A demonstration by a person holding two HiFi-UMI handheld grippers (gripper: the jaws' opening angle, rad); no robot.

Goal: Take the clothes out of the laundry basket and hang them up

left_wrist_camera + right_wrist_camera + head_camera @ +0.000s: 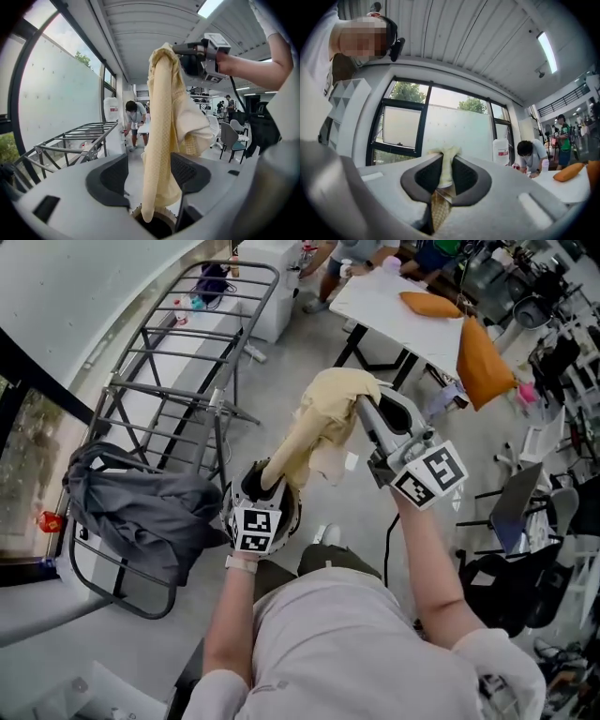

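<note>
A pale yellow waffle-knit garment (323, 423) hangs in the air in front of me. My right gripper (361, 404) is shut on its top, and the cloth (445, 168) is pinched between the dark pads. The garment (161, 140) drops in a long strip from the right gripper (197, 51) into my left gripper (147, 176) below. The left jaws stand wide apart with the strip hanging loose between them. In the head view the left gripper (267, 486) is under the garment's lower end. A metal drying rack (187, 362) stands to the left.
Dark grey cloth (141, 512) lies heaped over the rack's near end. A white table (394, 306) with orange cushions (483, 362) stands ahead on the right. A person (133, 117) bends over beside it. Office chairs (516, 502) crowd the right side.
</note>
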